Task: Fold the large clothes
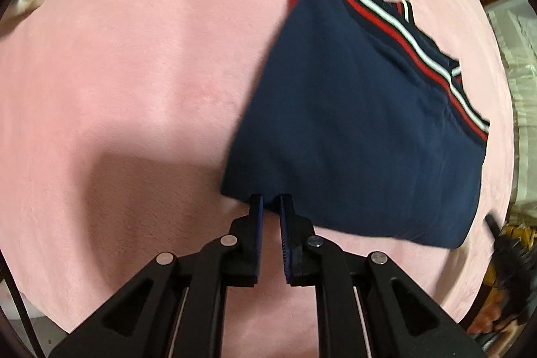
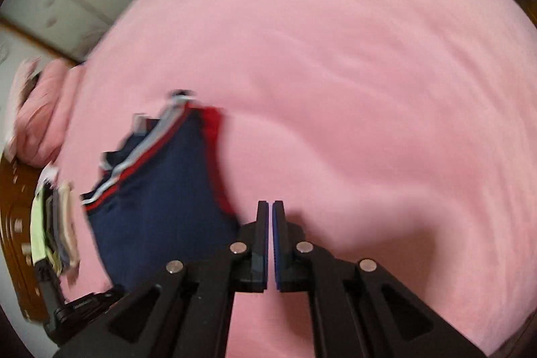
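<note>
A folded navy garment with red and white stripes along its far edge lies on the pink bed cover. My left gripper is at the garment's near left corner, its fingers slightly apart with nothing between them. The garment also shows in the right wrist view, at the lower left, blurred. My right gripper is nearly shut and empty, above the pink cover to the right of the garment.
A pink pillow lies at the bed's far left. A stack of folded clothes sits on a wooden surface beside the bed. The other gripper shows at the right edge of the left wrist view.
</note>
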The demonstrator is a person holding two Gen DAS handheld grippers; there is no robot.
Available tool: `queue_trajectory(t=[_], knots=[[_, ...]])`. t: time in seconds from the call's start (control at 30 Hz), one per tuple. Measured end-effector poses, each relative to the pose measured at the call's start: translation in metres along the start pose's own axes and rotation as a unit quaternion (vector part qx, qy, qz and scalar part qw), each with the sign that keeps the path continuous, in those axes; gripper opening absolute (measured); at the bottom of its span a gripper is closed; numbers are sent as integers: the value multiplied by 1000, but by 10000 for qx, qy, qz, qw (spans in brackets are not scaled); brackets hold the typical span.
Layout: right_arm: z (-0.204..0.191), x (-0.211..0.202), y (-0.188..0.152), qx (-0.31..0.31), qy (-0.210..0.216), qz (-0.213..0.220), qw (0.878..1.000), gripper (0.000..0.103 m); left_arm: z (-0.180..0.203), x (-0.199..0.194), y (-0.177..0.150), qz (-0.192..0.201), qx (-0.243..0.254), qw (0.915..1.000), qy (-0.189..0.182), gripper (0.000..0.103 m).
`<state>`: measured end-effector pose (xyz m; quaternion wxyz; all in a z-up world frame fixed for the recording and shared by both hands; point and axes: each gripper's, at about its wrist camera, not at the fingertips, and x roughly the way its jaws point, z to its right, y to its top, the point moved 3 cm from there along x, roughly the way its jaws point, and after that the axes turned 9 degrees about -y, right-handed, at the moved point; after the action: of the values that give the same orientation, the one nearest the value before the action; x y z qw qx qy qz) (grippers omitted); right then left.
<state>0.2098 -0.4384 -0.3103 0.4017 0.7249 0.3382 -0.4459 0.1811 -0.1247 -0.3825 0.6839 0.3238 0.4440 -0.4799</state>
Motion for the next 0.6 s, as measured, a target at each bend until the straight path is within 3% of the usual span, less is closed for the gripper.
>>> queue_trajectory(t=[0.1,0.2,0.3,0.43,0.47,0.57,0.6], knots=[[-61,16,-4,-481,529,-135,9974,2,8,16,-2,-107,-128,9998,-116,9],[-113,40,-8,-948,669,-353,9926,2,8,18,-9,-149,-224,9994,-234,9],[-145,70,-14,-1214,556,-617,9891,2,6,19,-14,-192,-374,9982,-436,12],[-155,86,-21,-1355,245,-749,9876,2,0,15,-19,-156,-477,9957,-773,18],[-156,88,-22,-1406,136,-785,9869,2,2,16,-22,-131,-487,9949,-878,23],[-160,101,-21,-1589,-310,-998,9817,0,-9,1,-26,-4,-678,9862,-1510,55],[-163,107,-19,-1639,-442,-1049,9799,0,-14,-3,-28,54,-795,9817,-1727,60]])
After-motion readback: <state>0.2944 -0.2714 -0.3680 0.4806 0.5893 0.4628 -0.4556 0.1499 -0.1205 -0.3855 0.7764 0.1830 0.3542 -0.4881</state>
